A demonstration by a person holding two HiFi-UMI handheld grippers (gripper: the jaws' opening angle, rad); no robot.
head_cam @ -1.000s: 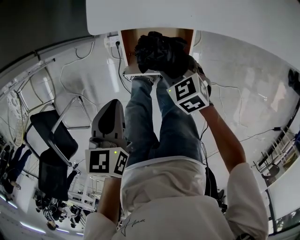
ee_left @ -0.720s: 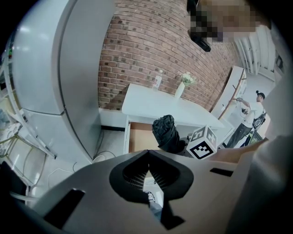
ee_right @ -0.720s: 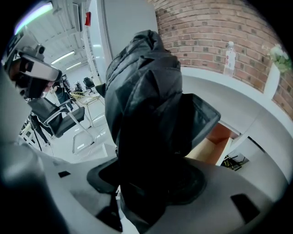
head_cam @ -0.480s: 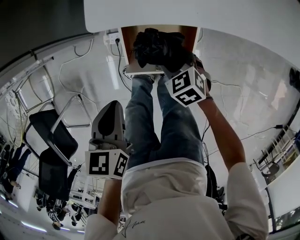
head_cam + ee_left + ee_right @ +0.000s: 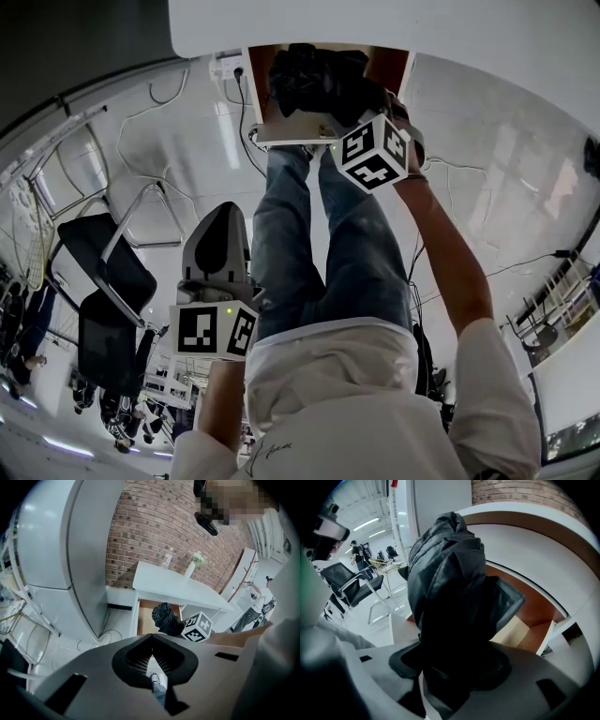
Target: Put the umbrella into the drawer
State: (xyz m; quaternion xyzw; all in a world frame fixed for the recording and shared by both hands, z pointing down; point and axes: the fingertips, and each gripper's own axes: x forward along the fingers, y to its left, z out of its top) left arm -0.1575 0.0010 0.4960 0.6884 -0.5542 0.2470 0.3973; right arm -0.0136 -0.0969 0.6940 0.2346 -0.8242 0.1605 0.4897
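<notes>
A: Where's your umbrella point(image 5: 314, 80)?
B: Black, bunched, clamped between your right gripper point(image 5: 349, 111) fingers. It sticks out past the tips, over the open drawer point(image 5: 286, 127) under the white worktop point(image 5: 375, 28).
A: Left gripper point(image 5: 153, 640)?
B: Fingers pressed together, nothing between them, well apart from the drawer.

The grey plastic left gripper point(image 5: 220, 225) hangs at the lower left of the head view, its black-and-white marker cube point(image 5: 214, 330) nearest the camera. Its jaws meet at their tips with nothing between them. The bare left forearm point(image 5: 218, 417) is bent close to the torso. The right arm reaches to the upper centre, with its bare forearm point(image 5: 442, 258) extended from a white sleeve point(image 5: 497, 394). The grey right gripper point(image 5: 349, 111) is clamped on a black folded fabric umbrella point(image 5: 447, 583).
</notes>
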